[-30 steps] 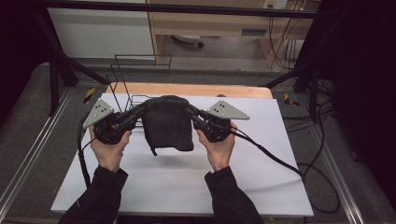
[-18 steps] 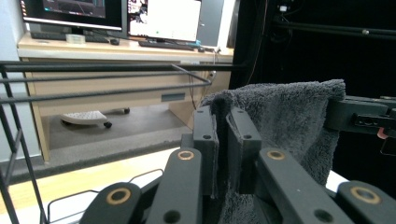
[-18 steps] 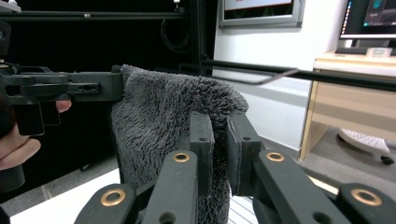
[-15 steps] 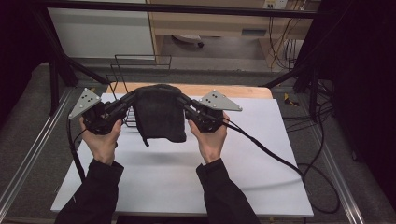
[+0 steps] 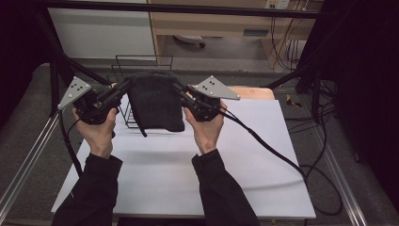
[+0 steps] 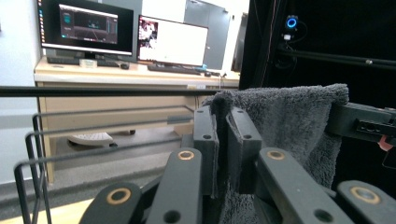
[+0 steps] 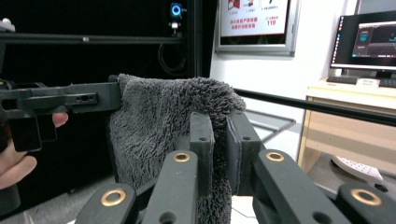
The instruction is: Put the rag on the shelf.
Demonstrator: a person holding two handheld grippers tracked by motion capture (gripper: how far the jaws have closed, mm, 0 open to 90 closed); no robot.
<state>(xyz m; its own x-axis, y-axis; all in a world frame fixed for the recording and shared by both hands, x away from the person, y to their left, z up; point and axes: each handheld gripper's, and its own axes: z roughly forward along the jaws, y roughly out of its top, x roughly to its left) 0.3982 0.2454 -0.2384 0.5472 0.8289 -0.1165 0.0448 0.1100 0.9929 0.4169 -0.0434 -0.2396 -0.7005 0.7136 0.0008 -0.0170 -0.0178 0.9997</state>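
Left gripper [image 5: 123,88] and right gripper [image 5: 181,92] are each clamping a top corner of the towel [image 5: 155,101]. Towel is hanging just in front of the rack [image 5: 123,106], clear of the table [image 5: 263,155].

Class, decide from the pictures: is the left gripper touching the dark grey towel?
Touching. In the left gripper view, the left gripper has both jaws closed on the edge of the dark grey towel, with fabric pinched between them.

The wire rack [image 5: 126,94] stands directly behind the hanging towel [image 5: 155,101].
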